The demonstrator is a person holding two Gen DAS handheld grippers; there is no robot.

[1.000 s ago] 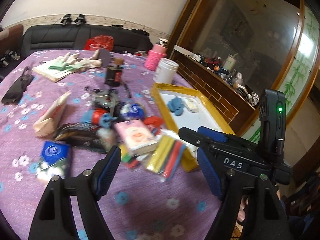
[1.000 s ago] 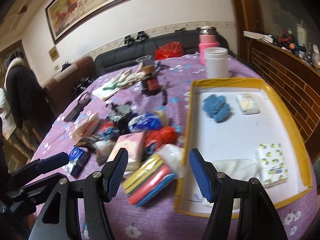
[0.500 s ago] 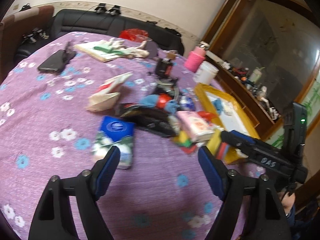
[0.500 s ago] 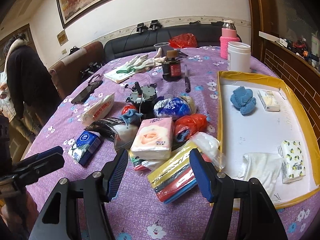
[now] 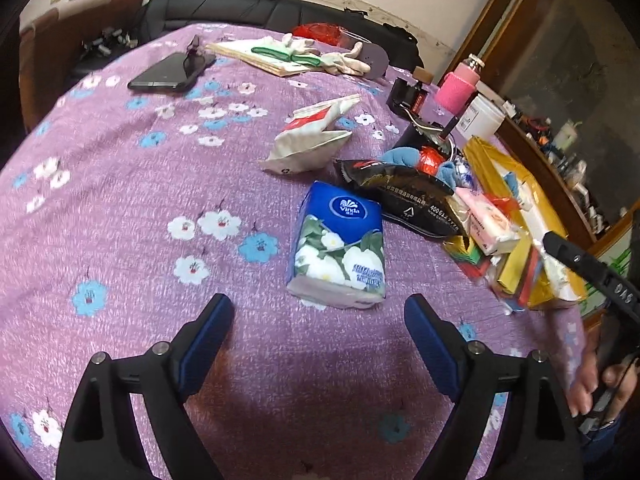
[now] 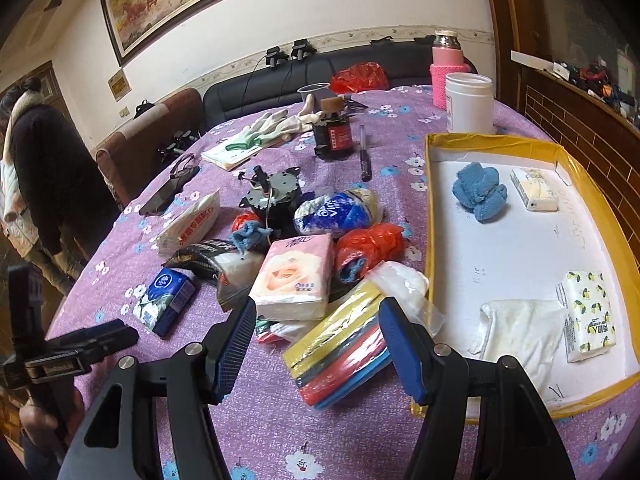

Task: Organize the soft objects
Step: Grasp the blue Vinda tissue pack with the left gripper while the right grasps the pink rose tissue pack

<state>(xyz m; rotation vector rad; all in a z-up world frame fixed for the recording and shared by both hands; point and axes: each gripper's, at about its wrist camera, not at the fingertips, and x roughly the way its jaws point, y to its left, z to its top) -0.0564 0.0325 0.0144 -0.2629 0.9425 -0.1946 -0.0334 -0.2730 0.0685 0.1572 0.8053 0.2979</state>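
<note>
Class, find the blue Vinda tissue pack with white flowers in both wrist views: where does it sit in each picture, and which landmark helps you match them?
Left wrist view: blue Vinda tissue pack lies at centre, just ahead of the open left hand-held gripper.
Right wrist view: same pack at lower left, on the purple cloth.
Shared landmark: the black foil bag right beside it.

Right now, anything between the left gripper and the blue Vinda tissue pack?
No. In the left wrist view, only bare purple tablecloth separates the open left gripper from the blue Vinda tissue pack.
</note>
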